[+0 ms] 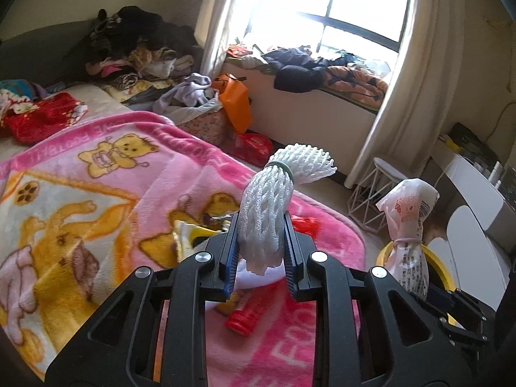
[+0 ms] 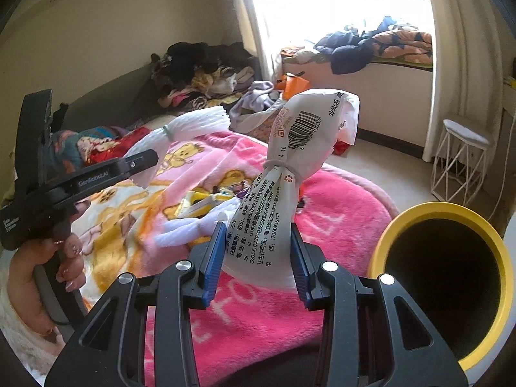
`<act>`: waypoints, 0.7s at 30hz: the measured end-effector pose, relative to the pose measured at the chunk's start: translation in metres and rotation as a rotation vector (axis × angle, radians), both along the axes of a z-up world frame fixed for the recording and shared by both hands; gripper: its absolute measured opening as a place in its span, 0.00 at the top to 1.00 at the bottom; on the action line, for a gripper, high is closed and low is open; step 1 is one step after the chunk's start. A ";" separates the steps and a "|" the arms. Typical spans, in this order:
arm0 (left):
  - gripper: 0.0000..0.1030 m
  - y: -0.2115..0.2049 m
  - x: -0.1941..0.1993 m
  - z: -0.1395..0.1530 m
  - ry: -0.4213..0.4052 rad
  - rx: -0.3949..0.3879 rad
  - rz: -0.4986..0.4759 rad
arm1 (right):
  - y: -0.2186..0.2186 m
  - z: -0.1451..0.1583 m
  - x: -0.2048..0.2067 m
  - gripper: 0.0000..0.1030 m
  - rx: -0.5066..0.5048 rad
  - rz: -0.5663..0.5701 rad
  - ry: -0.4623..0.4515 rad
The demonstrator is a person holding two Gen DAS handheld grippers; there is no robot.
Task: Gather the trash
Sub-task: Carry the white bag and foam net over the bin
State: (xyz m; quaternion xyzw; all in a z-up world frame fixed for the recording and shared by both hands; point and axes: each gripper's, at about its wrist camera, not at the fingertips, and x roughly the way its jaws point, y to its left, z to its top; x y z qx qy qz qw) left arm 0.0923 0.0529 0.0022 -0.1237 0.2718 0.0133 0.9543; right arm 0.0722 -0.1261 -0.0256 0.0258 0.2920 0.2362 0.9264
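Both hands carried trash above the bed. Our left tongs [image 1: 262, 251] were clamped on a rolled white foam net [image 1: 267, 216], bound near its top by a band, with its flared end standing free above the pads. Our right tongs [image 2: 258, 258] were clamped on a knotted printed plastic bag [image 2: 290, 174], gripped low on its body while the barcoded top leaned toward the window. Both bundles hung over the pink bear blanket [image 1: 96, 193] near the foot-end corner of the bed, and the yellow-rimmed bin [image 2: 445, 258] stood open just off that corner, to the right of our right tongs.

More litter lay on the blanket: a yellow wrapper [image 1: 190, 238] and a red tube [image 1: 240, 321]; in the glare we could not say with certainty what the white piece beside them was.

We judged the chief risk to be a miss at the bin. The net is light and springy, so it could bounce off the rim or drift onto the floor if let go off-centre. The slick bag might slip through the pads under a quick swing, and two hands converging on one mouth could collide.
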 end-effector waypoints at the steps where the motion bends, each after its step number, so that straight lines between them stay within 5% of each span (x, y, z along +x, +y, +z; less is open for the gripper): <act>1: 0.82 -0.004 0.001 0.000 -0.001 0.000 -0.008 | -0.004 0.001 0.000 0.64 0.003 -0.009 -0.001; 21: 0.82 -0.068 0.016 0.011 -0.014 0.023 -0.123 | -0.069 0.010 0.003 0.65 0.048 -0.164 -0.012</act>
